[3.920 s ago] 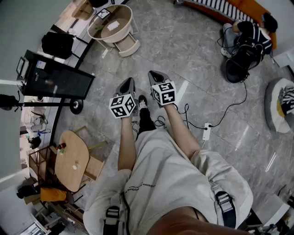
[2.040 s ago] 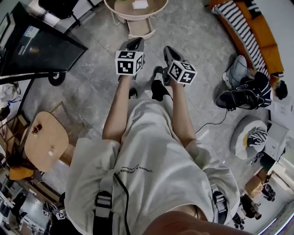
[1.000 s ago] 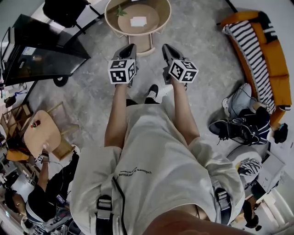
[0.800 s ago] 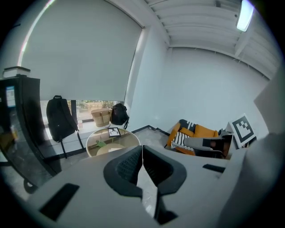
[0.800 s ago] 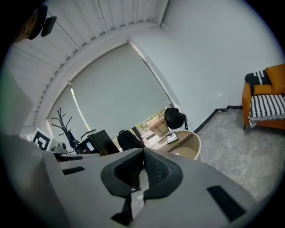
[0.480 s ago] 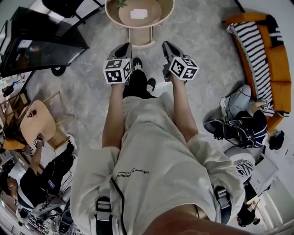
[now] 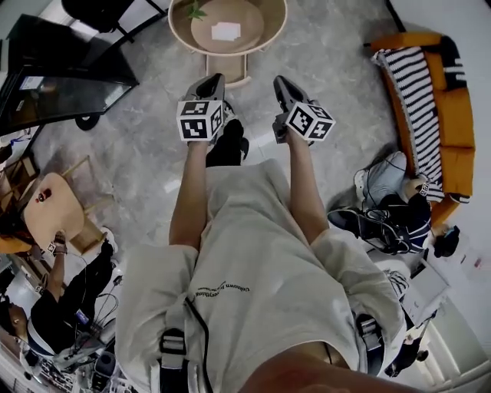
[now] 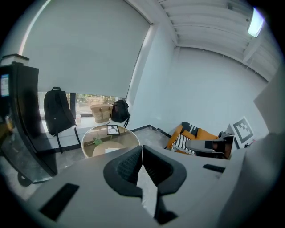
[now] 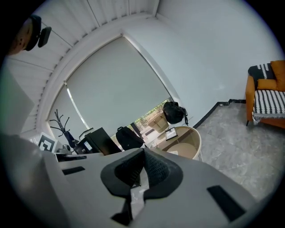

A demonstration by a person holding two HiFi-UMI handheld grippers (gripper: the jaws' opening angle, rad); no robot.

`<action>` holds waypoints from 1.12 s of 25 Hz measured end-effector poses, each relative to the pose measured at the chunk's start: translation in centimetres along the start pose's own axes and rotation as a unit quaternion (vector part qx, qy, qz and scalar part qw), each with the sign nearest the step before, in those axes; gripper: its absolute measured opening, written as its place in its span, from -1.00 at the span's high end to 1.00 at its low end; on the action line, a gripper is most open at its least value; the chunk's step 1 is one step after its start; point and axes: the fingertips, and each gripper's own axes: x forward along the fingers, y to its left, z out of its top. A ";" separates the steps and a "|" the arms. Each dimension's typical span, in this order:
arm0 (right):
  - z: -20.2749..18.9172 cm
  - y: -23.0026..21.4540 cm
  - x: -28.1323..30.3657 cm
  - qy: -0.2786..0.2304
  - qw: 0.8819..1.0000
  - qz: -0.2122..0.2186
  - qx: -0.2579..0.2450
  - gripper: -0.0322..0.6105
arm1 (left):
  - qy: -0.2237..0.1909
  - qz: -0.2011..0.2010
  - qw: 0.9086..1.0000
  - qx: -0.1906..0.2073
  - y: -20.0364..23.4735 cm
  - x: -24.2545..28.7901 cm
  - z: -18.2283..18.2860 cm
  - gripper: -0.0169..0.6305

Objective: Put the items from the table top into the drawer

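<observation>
A round beige table stands on the floor ahead of me at the top of the head view. On it lie a white flat item and a small green item. A beige drawer sticks out from the table's near side. My left gripper and right gripper are held side by side short of the drawer, both shut and empty. The left gripper view shows shut jaws with the table beyond them, and a framed picture on it. In the right gripper view the shut jaws point towards the same table.
A black screen on a wheeled stand is to the left of the table. An orange sofa with a striped cover is at the right, with a seated person below it. A small wooden table and other people are at the left.
The view has swung round to the round table, which has come nearer over the last seconds. Both grippers have sunk a little in the picture and stayed shut.
</observation>
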 end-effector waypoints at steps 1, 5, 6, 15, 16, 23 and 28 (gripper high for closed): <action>0.1 0.2 0.7 0.005 1.000 0.005 -0.005 0.79 | 0.003 0.002 1.000 -0.005 0.6 0.5 0.2 0.88; -0.5 2.1 4.1 0.029 0.998 0.044 -0.045 0.79 | 0.009 0.017 0.999 -0.026 3.9 2.0 0.7 0.88; -0.8 2.4 4.9 0.039 0.996 0.051 -0.060 0.79 | 0.010 0.020 0.999 -0.031 4.7 2.5 0.8 0.88; -1.6 1.0 16.1 0.154 0.971 0.077 -0.165 0.79 | 0.023 0.022 0.995 -0.096 11.5 12.1 0.4 0.88; -1.8 1.0 17.4 0.165 0.967 0.084 -0.176 0.79 | 0.023 0.022 0.994 -0.102 12.5 13.1 0.4 0.88; -4.3 -3.5 25.9 0.224 0.945 0.111 -0.210 0.79 | 0.056 0.029 0.987 -0.147 17.6 20.4 -4.2 0.88; -6.3 -6.9 31.2 0.247 0.930 0.112 -0.247 0.79 | 0.084 0.030 0.986 -0.138 20.5 22.2 -7.8 0.88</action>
